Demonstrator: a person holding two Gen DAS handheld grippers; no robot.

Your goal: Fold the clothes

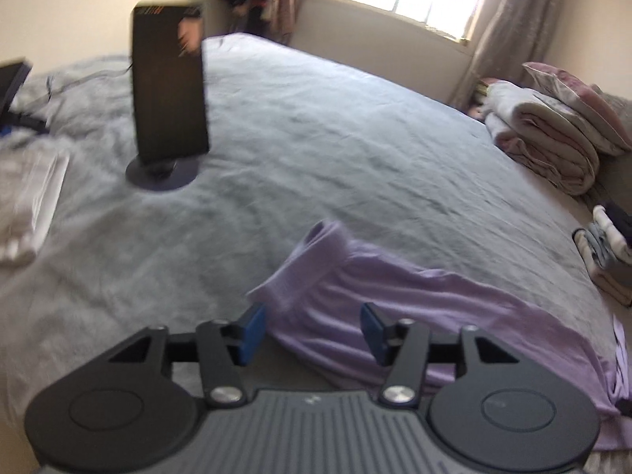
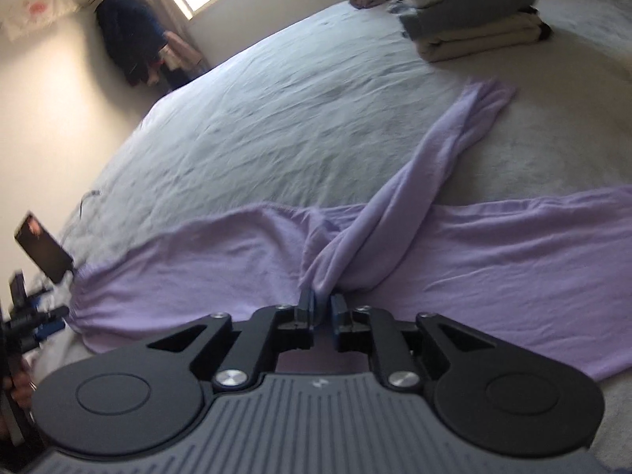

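A lilac long-sleeved garment (image 2: 493,245) lies spread across the grey bed cover (image 2: 276,118). One sleeve (image 2: 434,158) runs from far right down over the body to my right gripper (image 2: 323,310). Its pads stand a narrow gap apart, with the sleeve's end fold between them and no clear pinch. In the left wrist view my left gripper (image 1: 312,331) is open wide just above the garment (image 1: 355,296), near a bunched cuff or hem (image 1: 316,245). Nothing is gripped between its blue pads (image 1: 251,331).
A dark phone on a round stand (image 1: 170,87) rises from the bed at the left, also in the right wrist view as the phone (image 2: 41,247). Folded clothes (image 2: 474,19) are stacked at the far right. Rolled blankets and a pillow (image 1: 545,138) lie beside the window wall.
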